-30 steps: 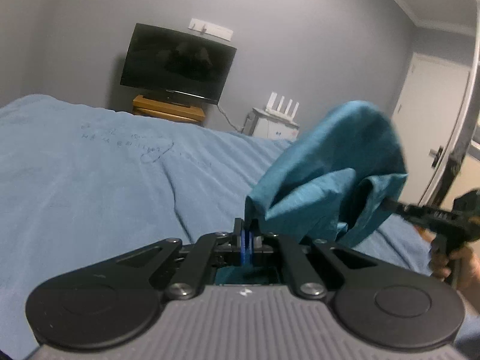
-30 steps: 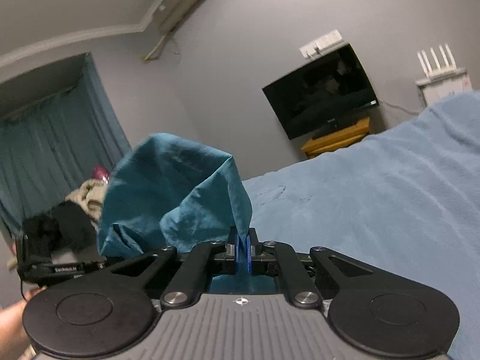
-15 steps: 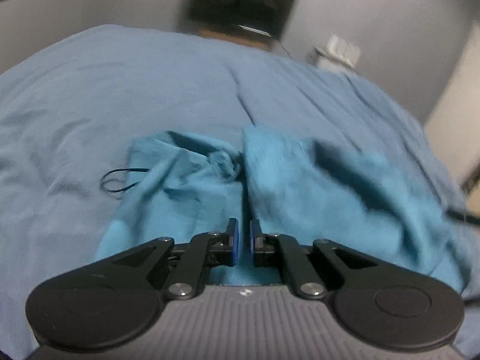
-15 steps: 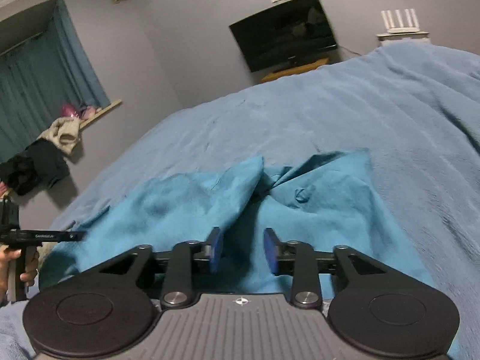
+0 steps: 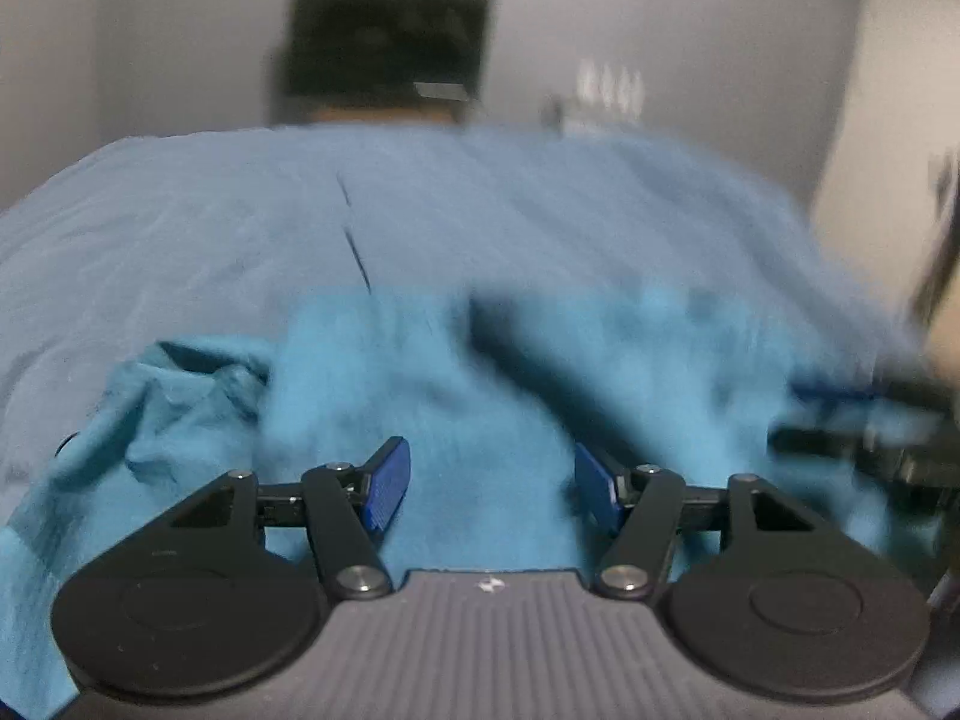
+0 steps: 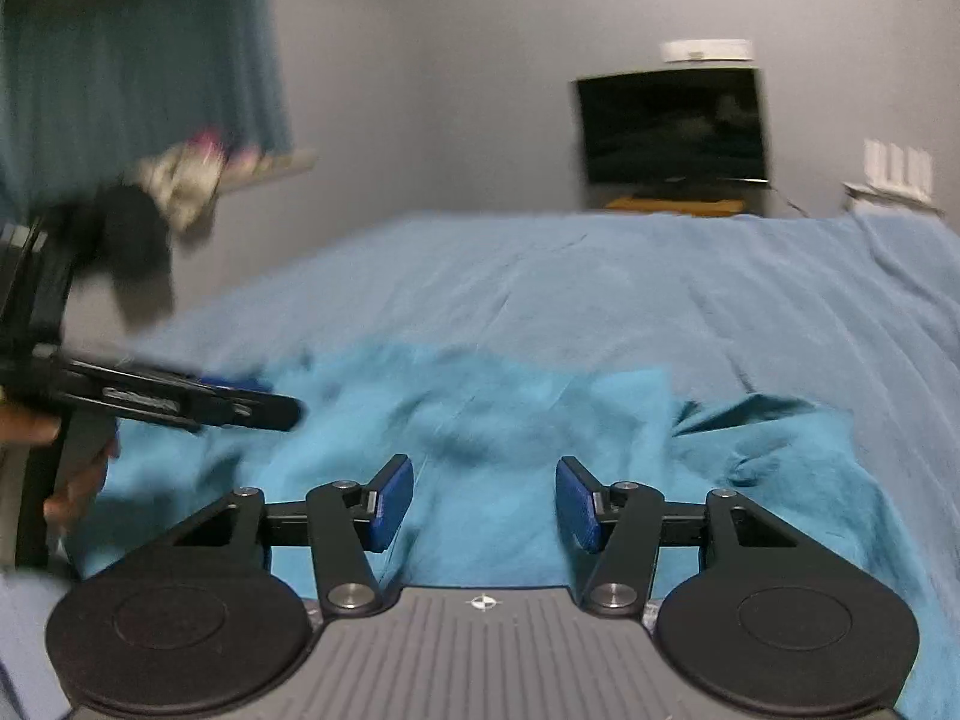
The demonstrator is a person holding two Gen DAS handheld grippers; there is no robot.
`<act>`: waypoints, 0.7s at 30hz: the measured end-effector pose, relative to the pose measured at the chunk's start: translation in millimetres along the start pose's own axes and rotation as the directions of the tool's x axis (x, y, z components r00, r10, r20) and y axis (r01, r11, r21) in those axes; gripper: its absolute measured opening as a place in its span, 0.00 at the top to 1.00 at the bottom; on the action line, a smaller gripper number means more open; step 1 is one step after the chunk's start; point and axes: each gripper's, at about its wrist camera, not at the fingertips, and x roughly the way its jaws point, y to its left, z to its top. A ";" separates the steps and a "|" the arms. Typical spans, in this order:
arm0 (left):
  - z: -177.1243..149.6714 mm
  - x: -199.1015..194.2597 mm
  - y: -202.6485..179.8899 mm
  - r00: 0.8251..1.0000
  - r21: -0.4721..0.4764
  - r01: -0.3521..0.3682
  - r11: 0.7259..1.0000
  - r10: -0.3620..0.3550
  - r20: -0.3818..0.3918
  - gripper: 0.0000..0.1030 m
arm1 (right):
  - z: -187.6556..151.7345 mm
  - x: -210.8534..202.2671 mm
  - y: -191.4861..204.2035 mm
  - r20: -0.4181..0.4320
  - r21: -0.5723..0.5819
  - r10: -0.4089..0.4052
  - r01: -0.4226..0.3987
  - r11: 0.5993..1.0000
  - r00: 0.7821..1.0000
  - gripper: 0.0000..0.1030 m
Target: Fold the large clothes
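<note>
A teal garment [image 5: 420, 396] [image 6: 510, 420] lies spread and rumpled on the blue bed cover [image 5: 240, 228] [image 6: 660, 288]. My left gripper [image 5: 491, 489] hovers just over its near edge, jaws opening, nothing pinched between the blue pads. My right gripper [image 6: 485, 501] hangs over the cloth the same way, jaws opening, with the fabric lying loose below them. Each view catches the other gripper: the right gripper [image 5: 864, 420] at the right edge, the left gripper [image 6: 180, 399] at the left, held by a hand [image 6: 72, 480]. Both views are motion-blurred.
A dark TV [image 6: 672, 126] on a wooden stand sits against the grey wall past the bed. A white router [image 5: 606, 87] stands right of it. Teal curtains [image 6: 138, 60] and piled clothes [image 6: 180, 180] are on the left. A door [image 5: 888, 120] is on the right.
The garment, held up in the air by both shut grippers a second ago, has come down onto the bed. Both grippers have let go and spread their jaws wide.
</note>
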 end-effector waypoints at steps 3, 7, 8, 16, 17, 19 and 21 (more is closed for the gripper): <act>-23.0 20.6 -4.0 0.995 0.098 -0.051 0.994 0.059 -0.079 0.42 | -13.6 12.9 5.7 -0.096 -0.074 -0.049 0.042 0.996 0.994 0.49; -33.1 28.8 12.4 0.991 0.009 -0.030 1.000 0.031 -0.132 0.42 | -29.8 23.1 -9.3 -0.181 -0.015 -0.089 0.087 0.996 0.980 0.50; -34.0 28.8 14.6 0.991 -0.007 -0.024 1.000 0.023 -0.132 0.42 | -29.6 21.5 -11.4 -0.182 -0.009 -0.097 0.097 0.995 0.979 0.51; -36.0 17.1 10.7 0.995 0.008 -0.078 0.997 0.079 -0.060 0.42 | -26.7 13.9 -6.5 -0.047 0.021 -0.069 0.070 0.997 0.997 0.53; -34.7 11.1 11.7 0.996 -0.004 -0.077 0.997 0.076 -0.050 0.42 | -24.5 7.8 -3.4 -0.011 0.026 -0.050 0.051 0.998 0.999 0.52; -32.8 1.9 9.5 0.998 -0.038 -0.045 0.998 0.044 -0.042 0.42 | -20.1 1.4 3.1 0.041 0.017 -0.008 0.007 1.000 0.999 0.52; -32.6 -7.7 6.5 0.999 -0.056 -0.016 0.998 0.013 -0.041 0.42 | -18.1 -4.7 14.7 0.069 -0.008 0.041 -0.040 0.999 0.997 0.52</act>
